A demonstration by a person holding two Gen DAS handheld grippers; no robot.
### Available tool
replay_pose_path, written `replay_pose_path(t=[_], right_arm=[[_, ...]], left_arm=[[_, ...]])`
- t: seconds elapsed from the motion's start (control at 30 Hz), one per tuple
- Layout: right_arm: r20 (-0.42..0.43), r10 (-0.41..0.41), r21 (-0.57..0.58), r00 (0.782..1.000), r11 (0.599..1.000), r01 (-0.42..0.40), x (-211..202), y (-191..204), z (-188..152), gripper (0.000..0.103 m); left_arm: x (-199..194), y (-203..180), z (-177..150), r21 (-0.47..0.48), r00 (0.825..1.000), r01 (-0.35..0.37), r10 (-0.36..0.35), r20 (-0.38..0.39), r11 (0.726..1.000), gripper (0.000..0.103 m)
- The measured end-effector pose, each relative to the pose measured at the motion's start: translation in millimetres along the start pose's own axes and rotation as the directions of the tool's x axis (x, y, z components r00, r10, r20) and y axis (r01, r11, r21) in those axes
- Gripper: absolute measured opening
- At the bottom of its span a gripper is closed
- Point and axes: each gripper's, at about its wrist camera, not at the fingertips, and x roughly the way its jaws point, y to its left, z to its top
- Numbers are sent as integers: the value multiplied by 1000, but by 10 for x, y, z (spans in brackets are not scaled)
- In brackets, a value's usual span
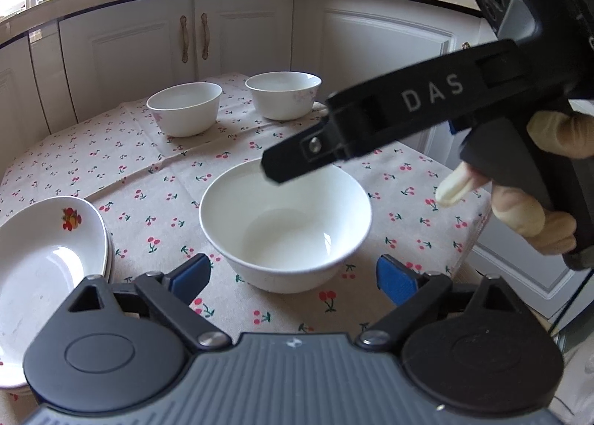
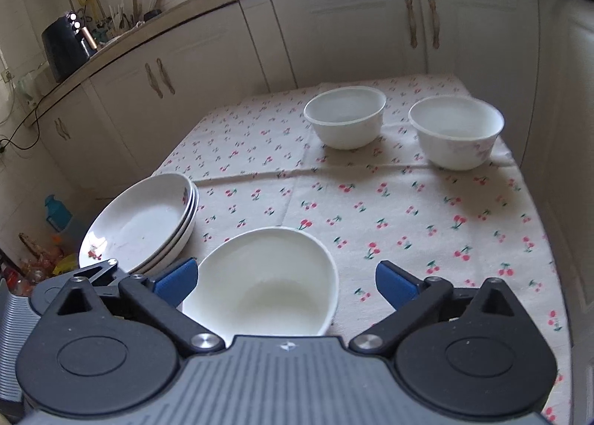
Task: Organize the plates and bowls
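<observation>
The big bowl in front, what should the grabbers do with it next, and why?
Probably go for a far bowl and nest it in the big bowl: both grippers, left and right, are open, the plates are stacked, and three bowls stand apart.

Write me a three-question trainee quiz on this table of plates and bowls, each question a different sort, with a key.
1. Multiple choice: how many bowls stand on the cherry-print cloth? A) two B) three C) five
2. True or false: the plates are spread out singly across the table.
3. Fill in: the left hand-held gripper and the right hand-held gripper both have their jaws ____.

Key
1. B: the near bowl, the far left bowl and the far right bowl.
2. False: they sit in one stack at the table's left edge.
3. Open; neither presses on the near bowl.
</observation>
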Motion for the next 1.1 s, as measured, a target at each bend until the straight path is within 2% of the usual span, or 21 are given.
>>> replay_pose_path(t=[0.17, 0.27, 0.37, 0.53, 0.73, 0.9, 1.0, 1.1], right_arm=[[96, -86, -17, 992, 996, 88, -151, -53, -22, 103], [119, -131, -14, 984, 991, 134, -186, -116, -25, 103], [133, -140, -16, 981, 989, 144, -211, -161, -25, 103], [174, -230, -79, 957, 966, 247, -224, -147, -4, 103], [154, -262, -129, 953, 951, 283, -148, -194, 95, 103], [152, -269, -172, 951, 940, 293, -77, -227, 296, 103], [160, -251, -179, 955, 944, 278, -25, -271, 473, 103], [136, -187, -182, 973, 961, 210, 55, -327, 686, 103]], left_arm=[[-112, 33, 26, -6, 1000, 16, -17, -9, 1000, 96], [-158, 53, 84, 9, 1000, 1, -1, -7, 1000, 96], [-201, 77, 156, 28, 1000, -9, 9, 7, 1000, 96], [-238, 146, 304, 60, 1000, -12, 11, 24, 998, 96], [-229, 327, 565, 50, 998, -15, 11, 67, 999, 96], [-83, 491, 823, 57, 989, -82, 74, 129, 995, 99], [106, 613, 968, 45, 980, -132, 124, 155, 990, 100], [326, 736, 1081, 34, 978, -151, 145, 148, 988, 100]])
